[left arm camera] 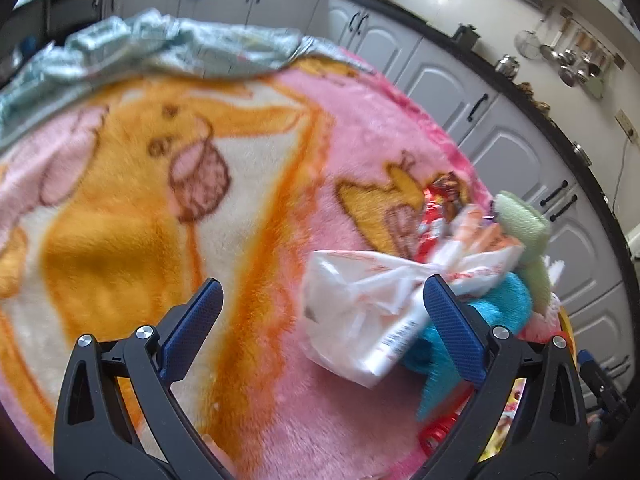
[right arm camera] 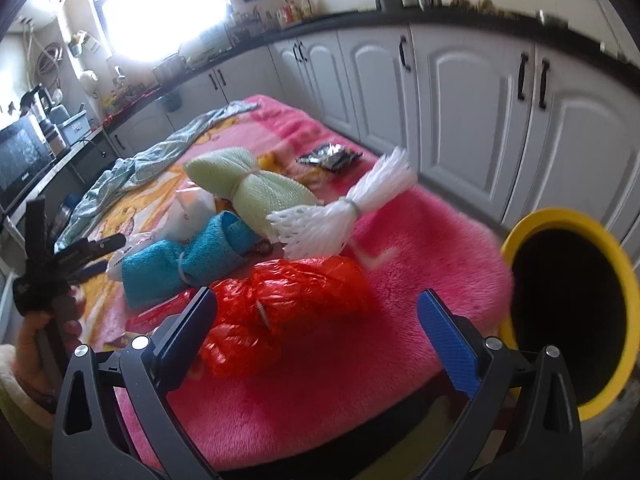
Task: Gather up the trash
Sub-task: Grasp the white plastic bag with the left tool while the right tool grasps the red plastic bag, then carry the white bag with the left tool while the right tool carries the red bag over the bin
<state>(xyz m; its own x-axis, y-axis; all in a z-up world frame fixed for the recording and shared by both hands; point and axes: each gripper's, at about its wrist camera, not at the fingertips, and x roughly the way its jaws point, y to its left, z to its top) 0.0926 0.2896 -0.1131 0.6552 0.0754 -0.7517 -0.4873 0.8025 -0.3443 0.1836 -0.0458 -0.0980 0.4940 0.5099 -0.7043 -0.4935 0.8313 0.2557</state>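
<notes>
White foam net (right arm camera: 344, 204) airborne, long axis toward bin (right arm camera: 520, 232) | both grippers agape

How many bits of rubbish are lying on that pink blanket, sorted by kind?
Foam net bundles: 3, green, white, blue
Plastic bags: 2, red, white
Foil wrappers: 2, dark, red
Total: 7
</notes>
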